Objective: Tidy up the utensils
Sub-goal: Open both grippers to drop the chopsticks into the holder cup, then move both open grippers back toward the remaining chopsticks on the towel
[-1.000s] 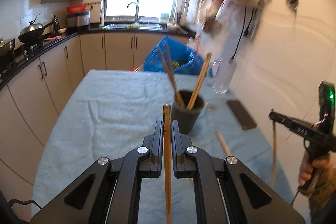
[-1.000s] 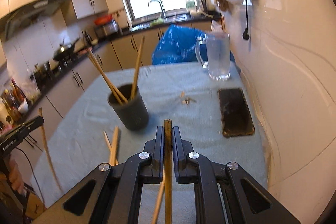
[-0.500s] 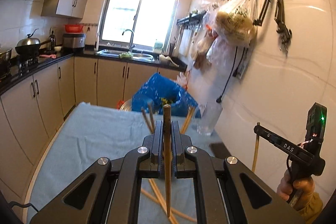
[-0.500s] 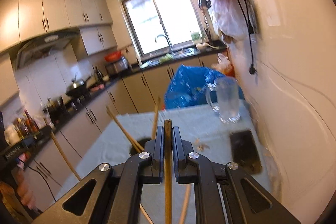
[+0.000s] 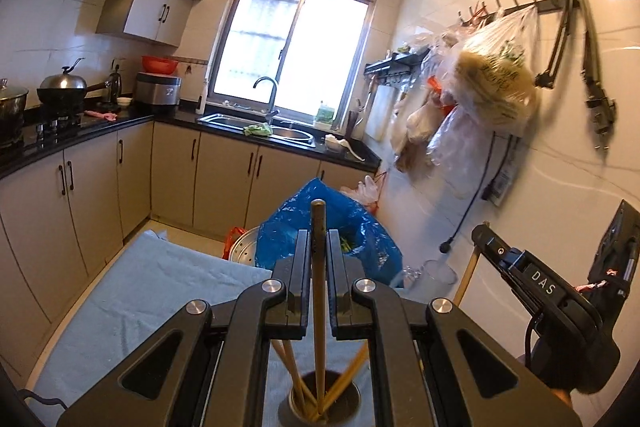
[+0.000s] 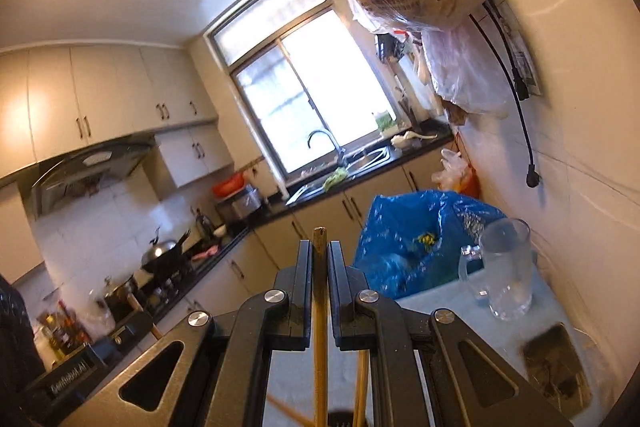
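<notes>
My left gripper (image 5: 319, 243) is shut on a wooden chopstick (image 5: 319, 219) held upright. Its lower end reaches into the dark cup (image 5: 352, 407) at the bottom of the left wrist view, where several other chopsticks stand. My right gripper (image 6: 319, 247) is shut on a second chopstick (image 6: 319, 237), also upright, over the cup's rim (image 6: 340, 421) at the bottom edge of the right wrist view. Each gripper shows in the other's view: the right gripper (image 5: 480, 231) with its stick (image 5: 466, 275), and the left gripper (image 6: 140, 321) at lower left.
The table has a pale blue cloth (image 5: 152, 291). At its far right stand a glass mug (image 6: 506, 267) and a dark phone (image 6: 556, 359) by the tiled wall. A blue bag (image 6: 420, 235) sits beyond the table end. Plastic bags (image 5: 492, 87) hang overhead on the right.
Both grippers rose and moved forward with their chopsticks. The cup, ahead on the table earlier, now lies right under the jaws. Both views tilted up toward the window.
</notes>
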Motion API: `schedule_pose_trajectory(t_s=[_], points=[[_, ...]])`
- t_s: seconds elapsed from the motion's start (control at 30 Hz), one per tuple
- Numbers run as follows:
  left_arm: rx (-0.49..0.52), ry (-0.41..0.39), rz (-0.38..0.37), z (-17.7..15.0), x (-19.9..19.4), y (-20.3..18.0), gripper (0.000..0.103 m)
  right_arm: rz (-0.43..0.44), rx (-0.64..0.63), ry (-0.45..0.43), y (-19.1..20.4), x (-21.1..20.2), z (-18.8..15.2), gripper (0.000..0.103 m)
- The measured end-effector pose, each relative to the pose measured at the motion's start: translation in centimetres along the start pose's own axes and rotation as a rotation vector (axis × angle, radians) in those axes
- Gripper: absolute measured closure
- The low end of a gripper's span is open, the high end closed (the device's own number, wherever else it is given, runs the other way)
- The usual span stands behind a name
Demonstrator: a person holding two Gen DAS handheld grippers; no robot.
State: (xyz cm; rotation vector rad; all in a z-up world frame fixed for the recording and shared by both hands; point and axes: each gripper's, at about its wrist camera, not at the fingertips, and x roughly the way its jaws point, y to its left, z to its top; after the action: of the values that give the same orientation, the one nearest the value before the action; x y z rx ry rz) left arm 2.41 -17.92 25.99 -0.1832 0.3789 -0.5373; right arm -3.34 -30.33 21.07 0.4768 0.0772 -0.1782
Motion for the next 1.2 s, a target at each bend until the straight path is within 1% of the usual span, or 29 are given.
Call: schedule_pose_trajectory(t_s=[0.1,0.2,0.33,0.43,0.5,0.53,0.57,0.6,0.7,0.73,0.8,0.83,0.87,0.93,1.0,1.1,1.2], points=[[-0.010,0.031,0.006,-0.8,2.2,0.1,0.097,-0.024,0.019,-0.005,-0.8,1.8,-1.1,0.095],[-0.008,0.058,0.017,-1.7,4.2,0.0,0.097,-0.058,-0.018,-0.006,-1.3,3.1,-2.5,0.095],[-0.002,0.089,0.029,-2.9,5.4,0.2,0.096,-0.070,-0.031,0.042,-2.3,4.1,-4.2,0.095],[0.001,0.099,0.027,-3.2,5.4,0.3,0.096,-0.065,-0.024,0.077,-3.0,4.1,-5.1,0.095],[0.000,0.105,0.025,-3.3,5.1,0.2,0.096,-0.084,-0.023,0.095,-3.3,4.0,-5.3,0.085],[-0.001,0.104,0.027,-3.3,4.7,0.2,0.096,-0.092,-0.021,0.097,-3.4,3.9,-5.4,0.071],[0.000,0.102,0.027,-3.3,4.2,0.2,0.096,-0.100,-0.017,0.095,-3.5,3.7,-5.4,0.060],[0.003,0.101,0.025,-3.3,3.7,0.2,0.096,-0.113,-0.013,0.090,-3.7,3.2,-5.3,0.058],[0.001,0.095,0.022,-3.2,1.6,0.5,0.096,-0.119,-0.015,0.093,-3.9,2.0,-4.7,0.057],[0.000,0.090,0.019,-3.3,0.6,0.6,0.096,-0.124,-0.017,0.094,-4.0,1.2,-4.5,0.055],[0.003,0.075,0.023,-3.5,-1.4,1.0,0.093,-0.144,-0.025,0.097,-4.2,-0.4,-4.3,0.046],[0.008,0.064,0.032,-3.7,-2.6,1.3,0.083,-0.159,-0.032,0.099,-4.5,-1.2,-4.3,0.039],[0.011,0.058,0.040,-4.0,-3.4,1.5,0.071,-0.174,-0.038,0.103,-4.6,-2.0,-4.4,0.036],[0.013,0.047,0.065,-4.8,-5.2,2.4,0.064,-0.206,-0.050,0.118,-5.3,-3.5,-4.8,0.035],[0.018,0.052,0.091,-5.8,-6.6,3.3,0.064,-0.226,-0.051,0.145,-6.1,-5.0,-5.4,0.034],[0.010,0.100,0.114,-7.7,-7.4,4.7,0.064,-0.257,-0.055,0.199,-7.5,-6.5,-6.9,0.033],[-0.029,0.174,0.124,-10.0,-7.4,6.2,0.064,-0.278,-0.076,0.256,-8.4,-7.6,-8.8,0.033]])
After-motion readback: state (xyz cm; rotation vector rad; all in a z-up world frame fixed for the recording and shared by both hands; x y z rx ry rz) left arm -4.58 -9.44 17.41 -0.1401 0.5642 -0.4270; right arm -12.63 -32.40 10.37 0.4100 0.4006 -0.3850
